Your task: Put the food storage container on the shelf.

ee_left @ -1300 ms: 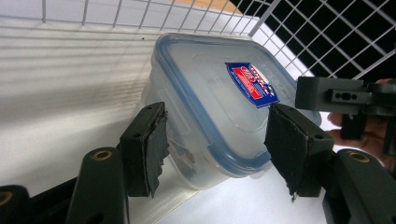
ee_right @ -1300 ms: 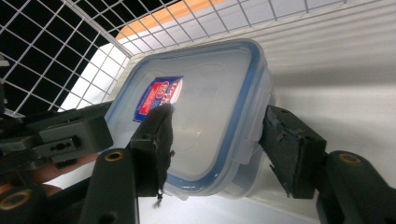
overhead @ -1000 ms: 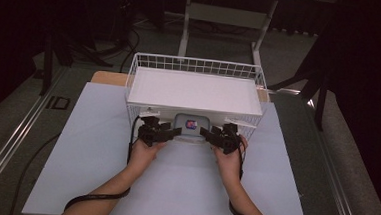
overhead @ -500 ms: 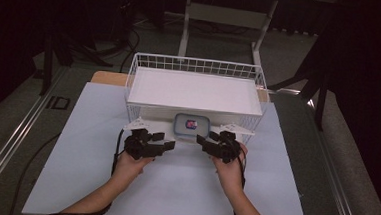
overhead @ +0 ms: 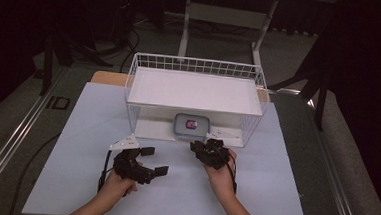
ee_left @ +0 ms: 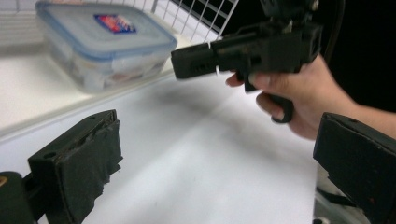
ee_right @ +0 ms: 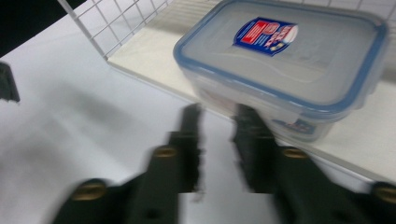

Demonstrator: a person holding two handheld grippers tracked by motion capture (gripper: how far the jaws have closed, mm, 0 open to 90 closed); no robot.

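A clear plastic container with a blue-rimmed lid and a red and blue label stands on the bottom level of a white wire basket. My left gripper hovers over the white mat, left of and nearer than the container. Its jaws have just been opening and stand wide apart with nothing between them. My right gripper points at the container from just in front of the basket's open side. Its jaws have just been closing to a narrow gap, blurred, with nothing between them.
A flat white shelf covers the basket above the container. The white mat spreads over the table around both hands. In the left gripper view the other hand and its gripper are close ahead. Dark floor and stand legs lie beyond.
Both grippers have drawn back from the container toward the person, the left one farther and to the left. The left jaws have spread wide and the right jaws have narrowed.
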